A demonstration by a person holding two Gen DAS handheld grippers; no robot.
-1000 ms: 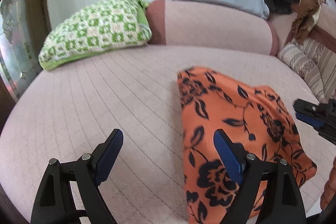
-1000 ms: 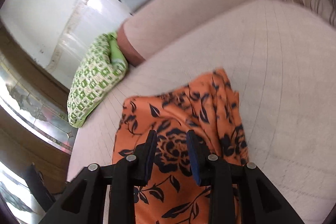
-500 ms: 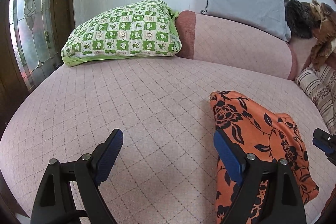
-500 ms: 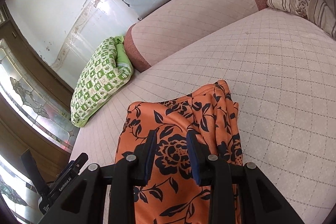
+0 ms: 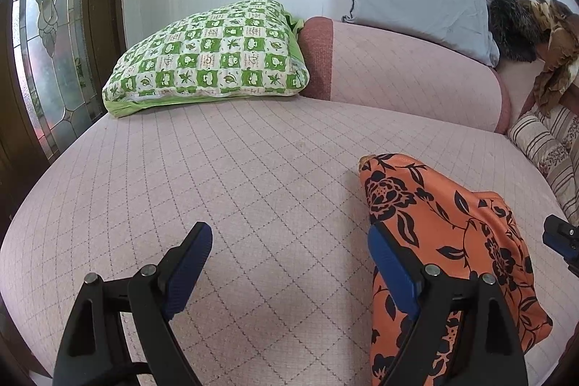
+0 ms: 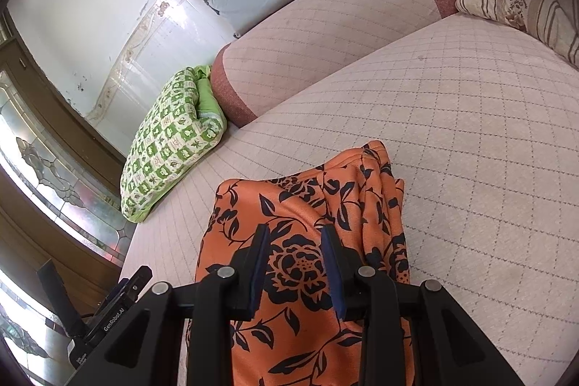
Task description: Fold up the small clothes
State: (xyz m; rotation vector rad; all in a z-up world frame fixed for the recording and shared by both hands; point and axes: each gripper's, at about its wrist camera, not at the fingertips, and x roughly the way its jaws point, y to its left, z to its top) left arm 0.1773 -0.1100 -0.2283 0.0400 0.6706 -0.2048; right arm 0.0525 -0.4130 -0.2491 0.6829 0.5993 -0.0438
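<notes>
The orange flowered cloth (image 6: pixel 307 241) lies folded on the pink bed (image 5: pixel 253 176) at lower right of the left view, with both the left gripper (image 5: pixel 289 252) and right gripper (image 6: pixel 295 241) open and empty, so the fold looks finished and setting it aside likely comes next.

Folded garment (image 5: pixel 445 234) lies on the bed (image 5: pixel 253 190), pillow (image 5: pixel 213 56) behind-left against the bolster (image 5: pixel 405 75)
</notes>
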